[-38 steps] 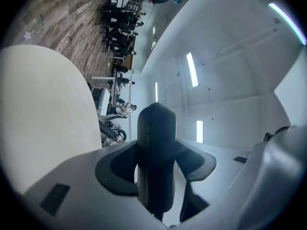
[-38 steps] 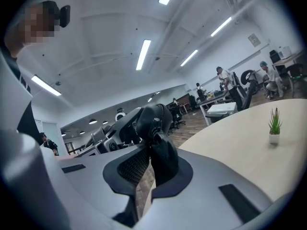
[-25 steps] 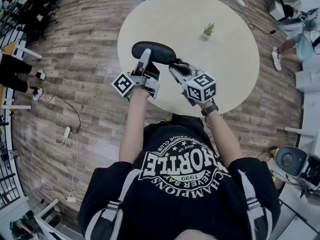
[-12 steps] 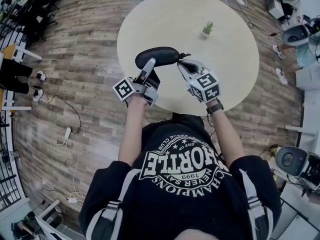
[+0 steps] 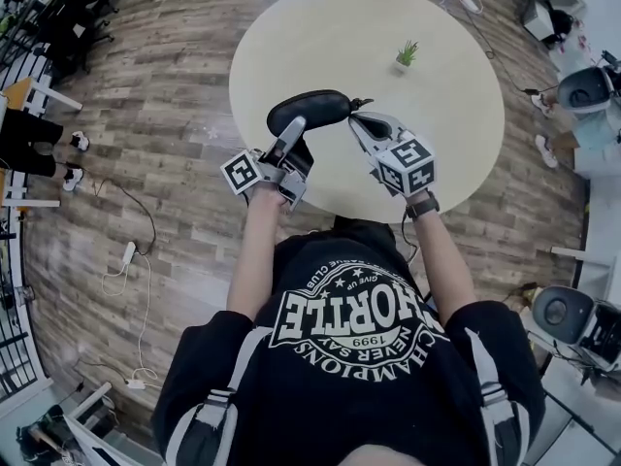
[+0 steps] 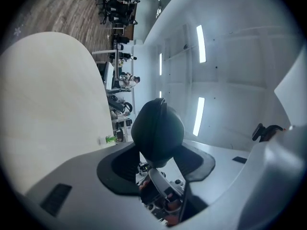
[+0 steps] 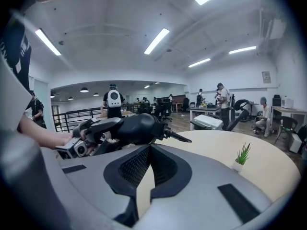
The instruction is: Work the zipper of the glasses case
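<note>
Left claw (image 6: 157,153) is clamped on the left end of the glasses case (image 6: 158,128) and holds it up over the near edge of the counter (image 5: 427,27), likely bracing it so the zipper can run. Right claw (image 7: 148,147) has its jaws together with nothing visible between them. Its tips sit just under the case, beside the zipper pull (image 7: 184,138), which sticks out free. My guess is it must open and pinch the pull.

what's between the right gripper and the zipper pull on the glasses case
Nothing visible. The zipper pull juts free from the end of the glasses case, just past the shut tips of the right gripper, only air between. The left gripper clamps the case away from it.
</note>
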A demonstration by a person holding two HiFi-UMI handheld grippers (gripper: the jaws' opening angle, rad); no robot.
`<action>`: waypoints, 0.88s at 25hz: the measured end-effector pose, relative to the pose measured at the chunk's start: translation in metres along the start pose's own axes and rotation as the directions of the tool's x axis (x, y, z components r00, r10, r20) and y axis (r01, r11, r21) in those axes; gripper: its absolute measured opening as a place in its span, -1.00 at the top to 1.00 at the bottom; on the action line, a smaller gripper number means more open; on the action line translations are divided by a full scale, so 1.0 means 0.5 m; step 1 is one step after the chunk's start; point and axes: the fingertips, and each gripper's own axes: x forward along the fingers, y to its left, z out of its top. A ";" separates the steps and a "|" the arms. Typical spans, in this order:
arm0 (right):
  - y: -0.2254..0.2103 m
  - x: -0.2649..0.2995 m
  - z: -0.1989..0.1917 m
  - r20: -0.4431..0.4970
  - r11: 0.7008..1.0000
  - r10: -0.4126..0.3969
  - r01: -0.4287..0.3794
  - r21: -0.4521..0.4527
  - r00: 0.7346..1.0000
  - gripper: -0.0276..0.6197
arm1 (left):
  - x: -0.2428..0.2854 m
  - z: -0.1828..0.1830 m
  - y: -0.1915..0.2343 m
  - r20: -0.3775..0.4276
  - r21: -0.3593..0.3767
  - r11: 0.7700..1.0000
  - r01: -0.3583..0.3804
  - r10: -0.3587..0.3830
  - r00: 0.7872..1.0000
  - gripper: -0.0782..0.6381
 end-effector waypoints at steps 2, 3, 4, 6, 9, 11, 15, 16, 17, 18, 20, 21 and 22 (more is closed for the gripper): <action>0.021 0.003 -0.003 -0.007 0.999 0.038 -0.038 -0.008 0.999 0.84 | 0.002 0.023 -0.003 0.052 -0.001 1.000 0.006 -0.006 0.999 0.10; 0.031 0.006 -0.004 -0.010 0.998 0.055 -0.055 -0.014 0.998 0.84 | 0.003 0.034 -0.004 0.079 0.002 1.000 0.009 -0.009 0.997 0.10; 0.040 0.008 -0.005 -0.012 0.997 0.071 -0.071 -0.019 0.997 0.84 | 0.005 0.043 -0.005 0.106 0.008 1.000 0.009 -0.010 0.994 0.09; 0.054 0.012 -0.006 -0.012 0.995 0.098 -0.098 -0.025 0.995 0.84 | 0.010 0.055 -0.005 0.148 0.018 1.000 0.010 -0.012 0.989 0.03; 0.066 0.013 -0.006 -0.016 0.990 0.136 -0.136 -0.040 0.991 0.84 | 0.023 0.059 -0.009 0.180 0.012 0.999 0.038 -0.039 0.983 -0.07; 0.068 0.011 -0.006 -0.018 0.985 0.163 -0.163 -0.050 0.987 0.84 | 0.036 0.060 -0.010 0.188 0.000 0.998 0.063 -0.062 0.980 -0.19; 0.075 0.006 -0.004 -0.015 0.975 0.212 -0.213 -0.068 0.977 0.84 | 0.068 0.057 -0.012 0.213 -0.021 0.993 0.119 -0.112 0.971 -0.32; 0.078 0.004 -0.001 -0.012 0.972 0.223 -0.224 -0.072 0.975 0.84 | 0.075 0.054 -0.013 0.223 -0.033 0.990 0.137 -0.126 0.967 -0.35; 0.082 0.001 0.001 -0.006 0.969 0.235 -0.235 -0.073 0.972 0.84 | 0.081 0.051 -0.013 0.231 -0.046 0.987 0.155 -0.141 0.963 -0.37; 0.085 -0.003 0.004 0.001 0.966 0.248 -0.247 -0.072 0.969 0.84 | 0.087 0.047 -0.013 0.239 -0.061 0.983 0.175 -0.156 0.958 -0.37; 0.090 -0.013 0.008 0.016 0.958 0.278 -0.277 -0.069 0.960 0.84 | 0.095 0.039 -0.007 0.261 -0.105 0.970 0.219 -0.185 0.947 -0.37; 0.093 -0.020 0.008 0.021 0.953 0.296 -0.293 -0.071 0.955 0.84 | 0.099 0.035 -0.001 0.275 -0.132 0.963 0.235 -0.193 0.942 -0.38; 0.096 -0.027 0.008 0.020 0.947 0.313 -0.311 -0.077 0.949 0.84 | 0.102 0.032 0.006 0.284 -0.158 0.956 0.246 -0.194 0.939 -0.39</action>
